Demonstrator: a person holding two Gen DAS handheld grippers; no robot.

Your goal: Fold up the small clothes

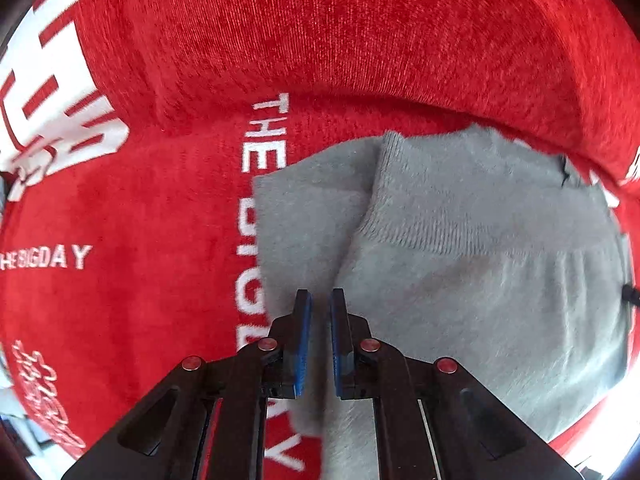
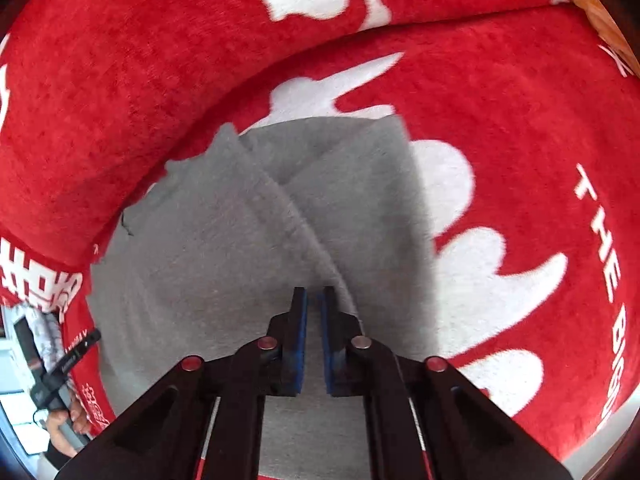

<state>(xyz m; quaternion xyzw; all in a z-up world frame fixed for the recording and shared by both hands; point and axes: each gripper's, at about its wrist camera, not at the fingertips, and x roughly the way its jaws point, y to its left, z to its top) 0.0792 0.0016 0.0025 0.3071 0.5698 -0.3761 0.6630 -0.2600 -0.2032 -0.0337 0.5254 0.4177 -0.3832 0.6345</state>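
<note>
The grey garment (image 1: 460,240) lies partly folded on the red cover (image 1: 280,40), centre-right of the frame. Left hand-held gripper (image 1: 320,300) and right hand-held gripper (image 2: 314,298) hover over it, jaws nearly together, empty.

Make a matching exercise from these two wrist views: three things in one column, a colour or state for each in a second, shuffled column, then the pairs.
Things:
1. grey garment
2. red cover
3. right gripper

Colour or state:
A. bears white lettering, lies underneath
B. jaws nearly together, nothing visibly pinched
C. plain, with one part folded over another

Pairs: 1-C, 2-A, 3-B
</note>
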